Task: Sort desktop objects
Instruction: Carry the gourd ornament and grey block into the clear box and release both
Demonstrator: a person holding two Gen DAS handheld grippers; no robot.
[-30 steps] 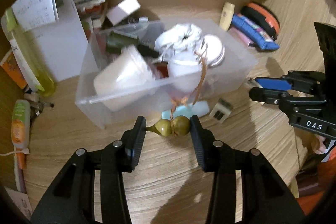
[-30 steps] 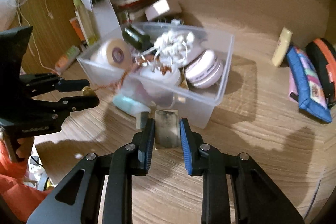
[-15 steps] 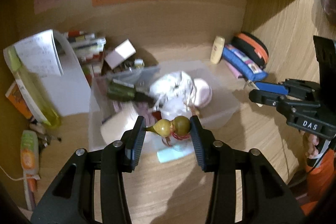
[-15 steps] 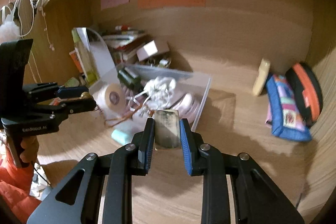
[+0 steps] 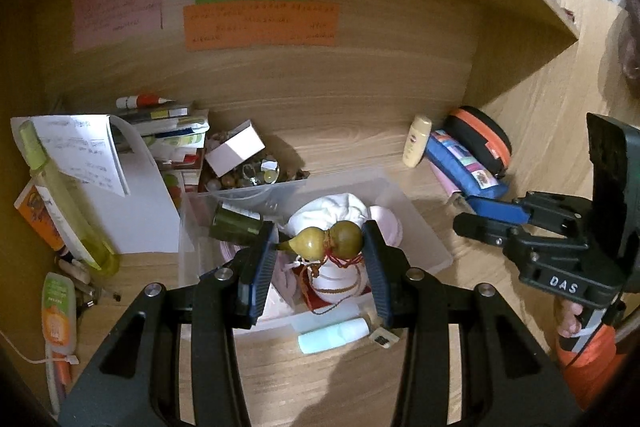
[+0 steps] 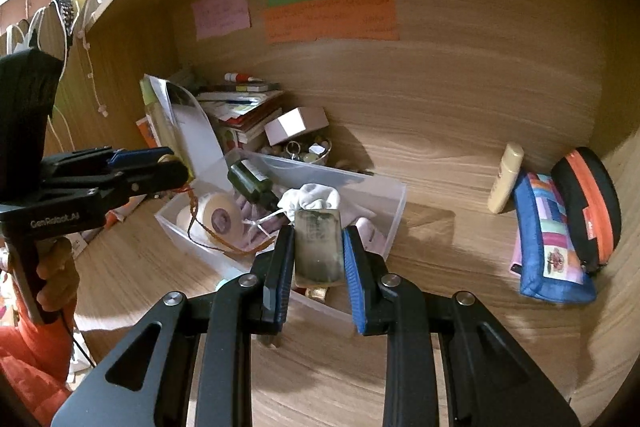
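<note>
Both hands are mid-carry — each has an item lifted above the clear plastic bin (image 5: 416, 227) and the step in hand looks like dropping them into it. The left tool (image 5: 320, 247) is pinching a small olive-brown gourd charm (image 5: 326, 241) lengthwise between its pads, the red-brown cord (image 5: 340, 283) dangling down toward the bin's contents, a white cloth pouch (image 5: 332, 207) just behind it. The right tool (image 6: 318, 247) is clamped on a flat, greenish rectangular block (image 6: 319, 247), held upright over the bin's near wall (image 6: 392, 223); what the block is I cannot tell. Next, I judge, each tool needs lowering over an open spot in the crowded bin before the pads spread — the cord could snag on the tape roll (image 6: 218, 217) or the dark green bottle (image 6: 252, 183). A pale blue tube (image 5: 332, 335) lies on the counter (image 5: 320, 387) outside the bin.
</note>
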